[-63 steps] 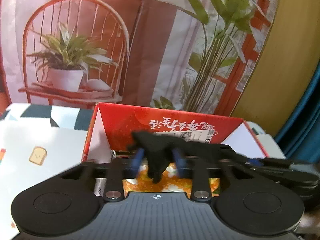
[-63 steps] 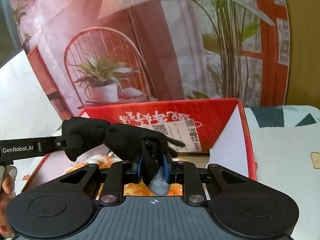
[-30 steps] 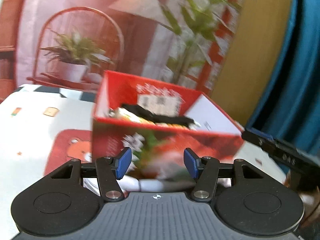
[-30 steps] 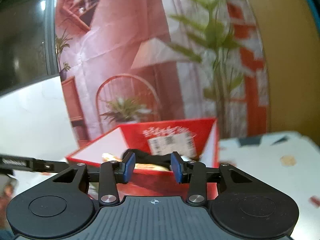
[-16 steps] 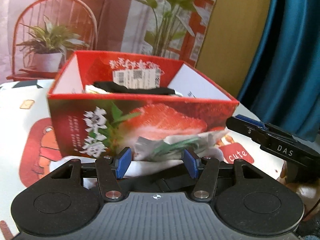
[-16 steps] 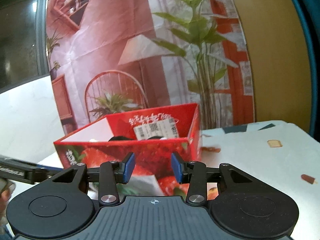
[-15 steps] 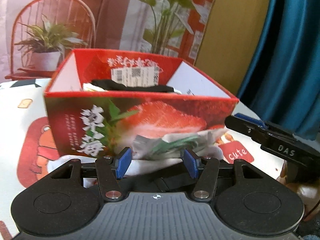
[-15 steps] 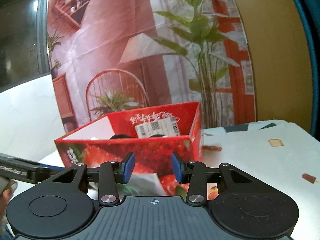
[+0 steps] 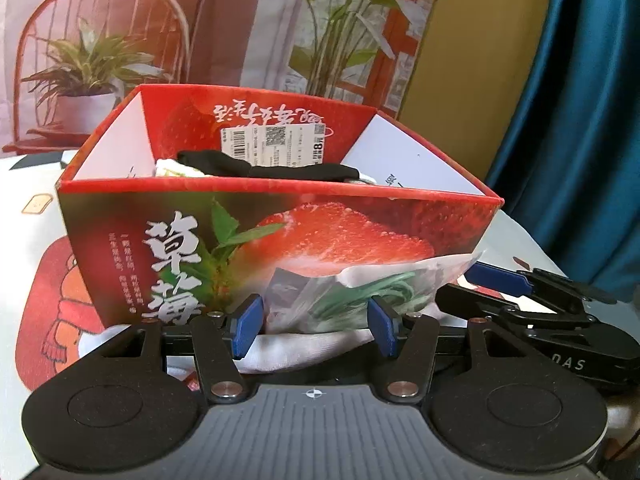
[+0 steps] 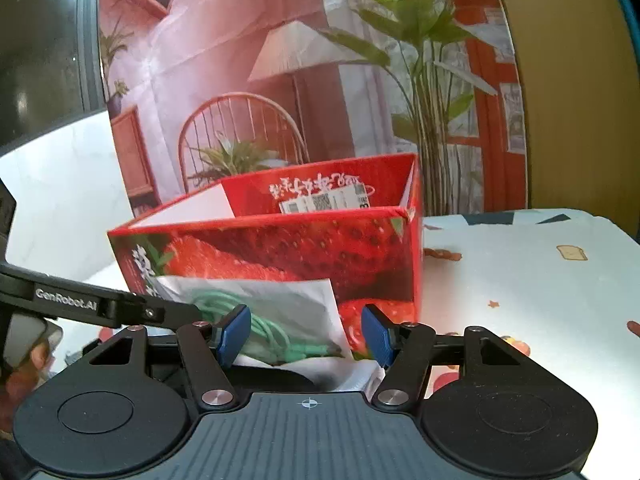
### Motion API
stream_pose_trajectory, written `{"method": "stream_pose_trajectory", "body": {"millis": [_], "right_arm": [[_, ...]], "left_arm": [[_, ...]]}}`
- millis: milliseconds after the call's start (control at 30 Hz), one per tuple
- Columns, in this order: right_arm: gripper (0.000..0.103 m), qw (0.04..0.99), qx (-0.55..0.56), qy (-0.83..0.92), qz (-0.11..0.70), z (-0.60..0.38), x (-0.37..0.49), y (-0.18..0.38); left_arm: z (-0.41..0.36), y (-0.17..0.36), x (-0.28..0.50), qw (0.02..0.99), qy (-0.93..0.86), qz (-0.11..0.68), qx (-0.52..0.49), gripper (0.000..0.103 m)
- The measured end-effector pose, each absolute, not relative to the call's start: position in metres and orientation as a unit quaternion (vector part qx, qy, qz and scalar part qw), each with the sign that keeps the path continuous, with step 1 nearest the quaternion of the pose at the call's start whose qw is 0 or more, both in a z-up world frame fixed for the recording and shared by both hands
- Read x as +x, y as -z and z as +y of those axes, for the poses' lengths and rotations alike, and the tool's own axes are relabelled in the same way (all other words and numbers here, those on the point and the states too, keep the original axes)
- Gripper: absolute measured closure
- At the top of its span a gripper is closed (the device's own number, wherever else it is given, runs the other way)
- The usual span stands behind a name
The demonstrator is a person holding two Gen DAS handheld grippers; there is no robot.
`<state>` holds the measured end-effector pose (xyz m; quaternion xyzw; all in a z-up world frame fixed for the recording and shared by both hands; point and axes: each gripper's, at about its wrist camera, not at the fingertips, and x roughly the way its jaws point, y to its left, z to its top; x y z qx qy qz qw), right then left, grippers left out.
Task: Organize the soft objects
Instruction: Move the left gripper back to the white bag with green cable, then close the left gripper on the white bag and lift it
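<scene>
Both sets of fingers wide apart, holding nothing. Nearest my left gripper (image 9: 312, 330): white cloth (image 9: 280, 350) on the surface (image 9: 36, 236), a clear bag of green cord (image 9: 360, 292) lying on it against the strawberry box (image 9: 280, 240). Right gripper (image 10: 306, 334) faces the same bag. I judge the cloth is next: pinch low at a fold, lift clear of the bag. Farther in, a black sock (image 9: 264, 168) lies inside the box.

the black sock (image 9: 280, 170) has been released into the strawberry box (image 9: 276, 236); both grippers (image 9: 316, 326) (image 10: 306, 336) were opened and withdrawn.
</scene>
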<state>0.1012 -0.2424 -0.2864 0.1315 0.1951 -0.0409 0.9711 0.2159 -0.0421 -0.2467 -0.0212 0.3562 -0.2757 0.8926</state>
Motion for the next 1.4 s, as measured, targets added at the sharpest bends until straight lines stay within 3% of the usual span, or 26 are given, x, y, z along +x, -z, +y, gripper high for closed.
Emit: {"method": "stream_pose_trajectory", "body": {"millis": [767,867,967,1233,1400], "right_arm": [[0.045,0.964,0.106,0.020,0.244,-0.231,0.132,0.299],[0.049,0.963,0.103,0.018,0.248,-0.229,0.135,0.300],[0.052,0.962,0.101,0.020,0.251,-0.227,0.137,0.299],[0.075,0.963,0.104,0.022,0.248,-0.226,0.134,0.292],[0.081,0.969,0.093,0.016,0.228,-0.224,0.128,0.279]], "left_arm": [[-0.040,0.269,0.231,0.883,0.289,0.367,-0.055,0.050],[-0.044,0.269,0.228,0.887,0.284,0.362,-0.040,0.058],[-0.045,0.269,0.226,0.888,0.280,0.363,-0.040,0.059],[-0.038,0.260,0.217,0.889,0.279,0.359,-0.062,0.059],[-0.031,0.251,0.213,0.894,0.276,0.347,-0.069,0.059]]}}
